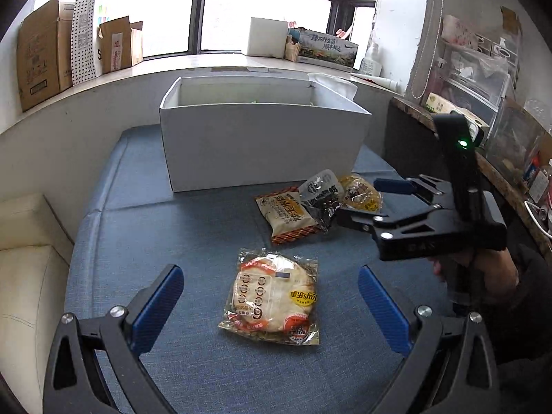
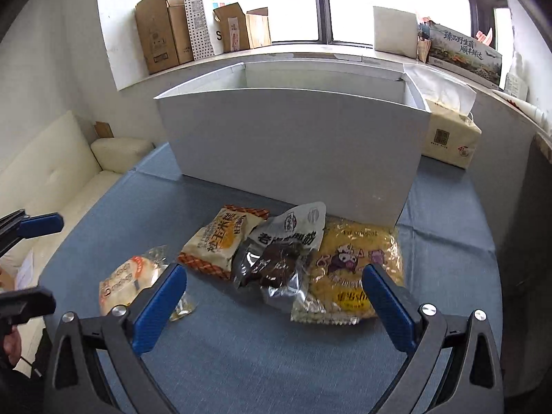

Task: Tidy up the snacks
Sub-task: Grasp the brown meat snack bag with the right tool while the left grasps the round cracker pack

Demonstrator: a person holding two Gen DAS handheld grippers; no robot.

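**A:** Right, left wrist view first: what's on show?

**B:** Left tongs (image 1: pixel 270 305) spread wide and holding nothing, their blue pads flanking a clear-wrapped round flatbread (image 1: pixel 272 298) lying flat on the blue fabric worktop (image 1: pixel 138 227). Beyond it, three more snacks cluster near the front right corner of an open white box (image 1: pixel 262 145): an orange-trimmed packet (image 1: pixel 284 215), a dark foil pouch (image 1: pixel 321 195) overlapping it, and a yellow packet (image 1: pixel 362 193). The right tongs (image 1: pixel 362 198) reach in from the right, jaws parted, held over the yellow packet; whether they touch it, I cannot tell.

**A:** And the right wrist view?

**B:** Right tongs (image 2: pixel 274 296) wide, nothing between them. Just ahead lie the dark foil pouch (image 2: pixel 279 258) and the yellow packet (image 2: pixel 355 269), the pouch lapping over the orange-trimmed packet (image 2: pixel 220 238). The flatbread (image 2: pixel 132 279) sits apart at left, partly behind the left pad. The white box (image 2: pixel 293 151) stands behind, a tissue pack (image 2: pixel 448 138) beside it.
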